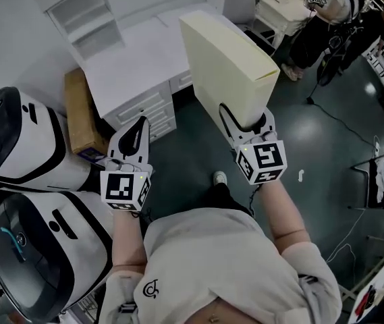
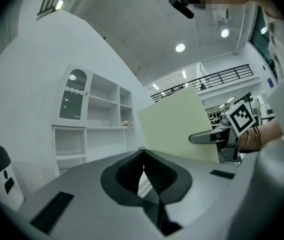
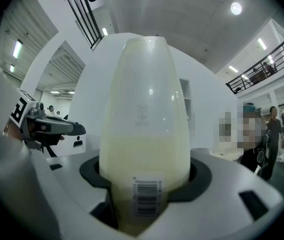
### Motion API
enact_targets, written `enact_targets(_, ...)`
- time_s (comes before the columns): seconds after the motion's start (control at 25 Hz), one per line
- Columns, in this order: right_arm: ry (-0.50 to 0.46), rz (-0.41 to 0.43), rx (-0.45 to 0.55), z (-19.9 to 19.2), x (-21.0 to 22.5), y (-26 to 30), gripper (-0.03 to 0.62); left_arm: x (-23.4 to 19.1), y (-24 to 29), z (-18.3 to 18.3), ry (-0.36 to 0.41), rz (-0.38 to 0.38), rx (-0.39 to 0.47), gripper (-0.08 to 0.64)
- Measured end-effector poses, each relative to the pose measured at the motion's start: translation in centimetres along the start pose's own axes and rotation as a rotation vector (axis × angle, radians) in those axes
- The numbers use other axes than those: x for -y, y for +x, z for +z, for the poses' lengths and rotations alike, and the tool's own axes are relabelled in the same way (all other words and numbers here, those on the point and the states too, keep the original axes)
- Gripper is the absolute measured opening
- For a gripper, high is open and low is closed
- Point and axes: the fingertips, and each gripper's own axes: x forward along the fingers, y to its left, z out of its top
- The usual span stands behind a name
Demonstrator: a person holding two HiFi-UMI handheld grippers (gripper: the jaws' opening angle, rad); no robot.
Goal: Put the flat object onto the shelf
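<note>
Cream-coloured flat rectangular panel (image 1: 225, 66) is standing on edge, the right gripper (image 1: 247, 128) clamping its near edge; the left gripper (image 1: 136, 137) is hanging empty, jaws together. Carrying step, I'd say: next it's needing lining up with the white shelf unit (image 2: 104, 111).

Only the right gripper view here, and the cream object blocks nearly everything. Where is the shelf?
Observer: Ahead in the left gripper view, left of the cream object: a white shelf unit with open compartments.
Operator: Anything near it?
Observer: The head view shows a white desk with drawers right by it.
Operator: Is the left claw free?
Observer: Yes, the left claw is shut with nothing between its jaws.
</note>
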Motion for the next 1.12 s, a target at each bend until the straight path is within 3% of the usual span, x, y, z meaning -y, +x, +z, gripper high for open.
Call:
enact_targets(0.36,-0.024,0.163,0.009,0.3,10.9,10.7,0.279,0.8,13.2,1.2,0.007,0.140,-0.013,0.014)
enact_targets(0.56,-0.049,0.223,0.025,0.9,15.0,16.1,0.280,0.9,18.1,1.4,0.019,0.200,-0.021,0.014)
enact_targets(0.8,-0.085,0.284,0.049,1.9,16.2,22.2,0.282,-1.7,21.1,0.9,0.031,0.274,-0.053,0.014)
enact_targets(1.12,-0.200,0.307,0.099,6.0,15.3,30.8,0.284,-7.4,25.2,2.6,0.054,0.318,-0.006,0.014)
